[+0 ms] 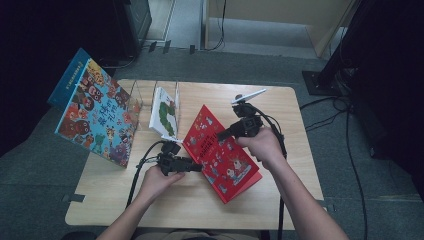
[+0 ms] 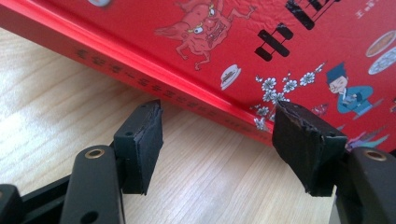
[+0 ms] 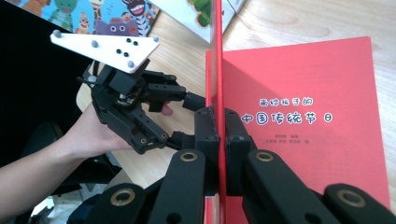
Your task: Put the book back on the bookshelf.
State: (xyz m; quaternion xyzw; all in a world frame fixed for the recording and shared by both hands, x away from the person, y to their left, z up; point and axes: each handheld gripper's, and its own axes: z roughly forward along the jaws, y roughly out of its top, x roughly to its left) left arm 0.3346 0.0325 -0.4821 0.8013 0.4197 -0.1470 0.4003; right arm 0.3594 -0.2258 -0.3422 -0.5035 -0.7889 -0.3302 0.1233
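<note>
While we look down from the high view, the red book (image 1: 222, 152) lies tilted near the middle of the table (image 1: 280, 200), toward its right edge, its cover lifted. Our right gripper (image 1: 231, 132) pinches that cover near its upper edge; our left gripper (image 1: 199, 167) sits just beside the book's left edge, above the table's near edge. A colourful picture book (image 1: 95, 112) leans at the far left corner, and a white book (image 1: 165, 114) stands in a clear rack (image 1: 145, 95) along the far edge.

From the left gripper view, our fingertips (image 2: 144, 140) stand apart, holding nothing, with the red book's spine (image 2: 140, 74) just beyond them and bare wood beneath. To do this well, we judge that they should stay spread and slide level under or against the spine to steady it, not scrape the cover.

From the right gripper view, our jaws are clamped on the raised red cover (image 3: 216, 93), seen edge-on, while the open red page (image 3: 303, 116) lies flat to the right and the left gripper (image 3: 191, 119) waits apart on the far side.
</note>
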